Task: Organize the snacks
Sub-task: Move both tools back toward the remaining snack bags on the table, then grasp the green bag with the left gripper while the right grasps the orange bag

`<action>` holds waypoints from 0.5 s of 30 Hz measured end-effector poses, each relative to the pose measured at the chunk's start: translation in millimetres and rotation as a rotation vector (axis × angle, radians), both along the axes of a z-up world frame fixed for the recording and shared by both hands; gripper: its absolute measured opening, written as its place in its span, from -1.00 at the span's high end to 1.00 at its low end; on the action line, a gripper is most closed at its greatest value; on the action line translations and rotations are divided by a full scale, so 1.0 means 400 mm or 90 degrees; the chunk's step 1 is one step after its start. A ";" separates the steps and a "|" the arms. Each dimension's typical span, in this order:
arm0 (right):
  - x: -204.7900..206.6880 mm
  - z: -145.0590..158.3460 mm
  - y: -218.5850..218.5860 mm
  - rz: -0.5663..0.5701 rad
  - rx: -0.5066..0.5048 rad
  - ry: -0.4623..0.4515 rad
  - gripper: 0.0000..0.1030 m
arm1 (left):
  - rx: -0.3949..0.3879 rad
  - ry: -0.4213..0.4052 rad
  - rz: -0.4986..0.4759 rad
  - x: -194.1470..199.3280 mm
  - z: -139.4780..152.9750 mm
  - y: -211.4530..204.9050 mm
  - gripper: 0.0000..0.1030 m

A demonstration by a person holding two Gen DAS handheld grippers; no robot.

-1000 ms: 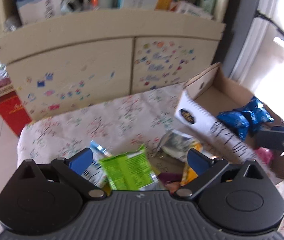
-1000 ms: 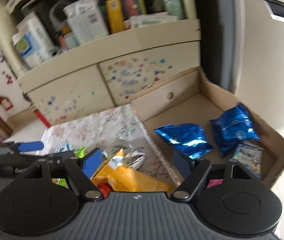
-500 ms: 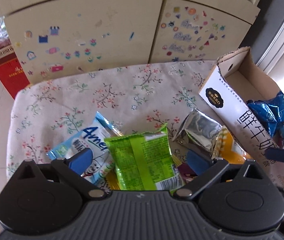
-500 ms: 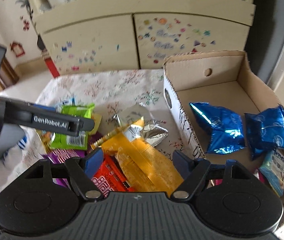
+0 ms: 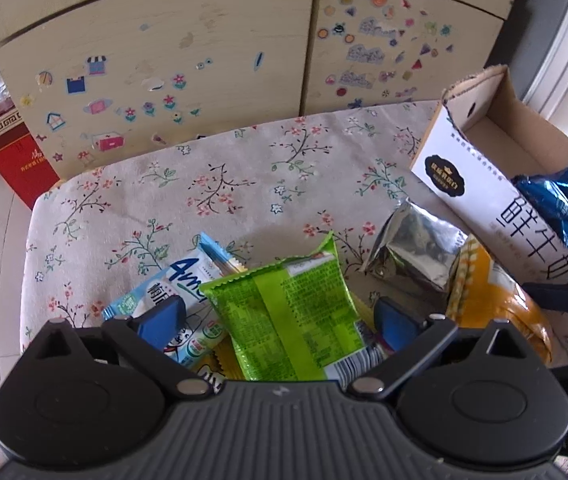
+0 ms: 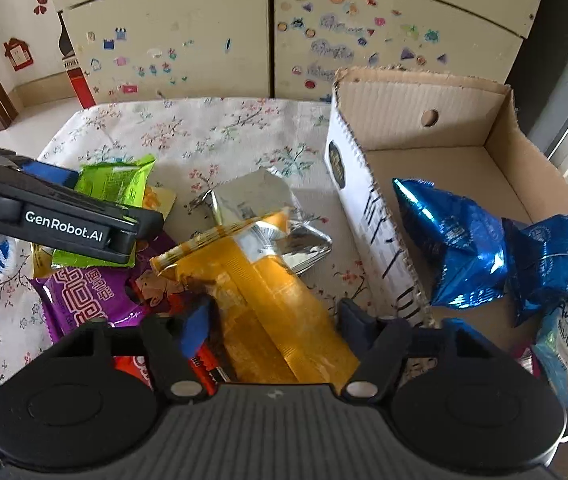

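Snack packets lie in a pile on the floral cloth. My left gripper (image 5: pixel 280 314) is open, its fingers either side of a green packet (image 5: pixel 292 312) that lies on a light blue packet (image 5: pixel 172 292). My right gripper (image 6: pixel 276 320) is open over an orange packet (image 6: pixel 268 300), which lies on a silver packet (image 6: pixel 260 208); a purple packet (image 6: pixel 84 296) and a red one lie at its left. The cardboard box (image 6: pixel 496 144) at the right holds two blue foil packets (image 6: pixel 456 248) and a light blue one. The box (image 5: pixel 496 128) also shows in the left wrist view.
The floral cloth (image 5: pixel 204 176) covers a low table with bare room at its far half. A cream cabinet with stickers (image 5: pixel 204 52) stands right behind it. A red carton (image 5: pixel 16 160) stands on the floor at the far left.
Both grippers have tilted down and come lower over the snack pile. The left now straddles the green packet, the right the orange one. Both have stayed open.
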State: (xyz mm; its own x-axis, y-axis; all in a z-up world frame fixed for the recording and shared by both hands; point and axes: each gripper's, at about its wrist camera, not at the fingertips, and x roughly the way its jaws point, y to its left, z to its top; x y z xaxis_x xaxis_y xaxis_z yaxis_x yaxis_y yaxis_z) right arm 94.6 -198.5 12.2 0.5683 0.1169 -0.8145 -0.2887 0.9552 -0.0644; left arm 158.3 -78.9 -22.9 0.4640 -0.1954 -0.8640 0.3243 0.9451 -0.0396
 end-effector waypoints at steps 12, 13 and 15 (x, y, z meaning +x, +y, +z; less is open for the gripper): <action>-0.011 -0.006 0.033 0.016 0.030 0.049 -0.37 | 0.005 -0.021 -0.026 -0.023 0.006 0.025 -0.58; -0.008 -0.010 0.036 0.014 0.027 0.052 -0.38 | 0.010 -0.025 -0.028 -0.023 0.004 0.022 -0.62; -0.005 -0.017 0.038 0.010 0.021 0.055 -0.38 | 0.020 -0.029 -0.033 -0.022 -0.003 0.013 -0.69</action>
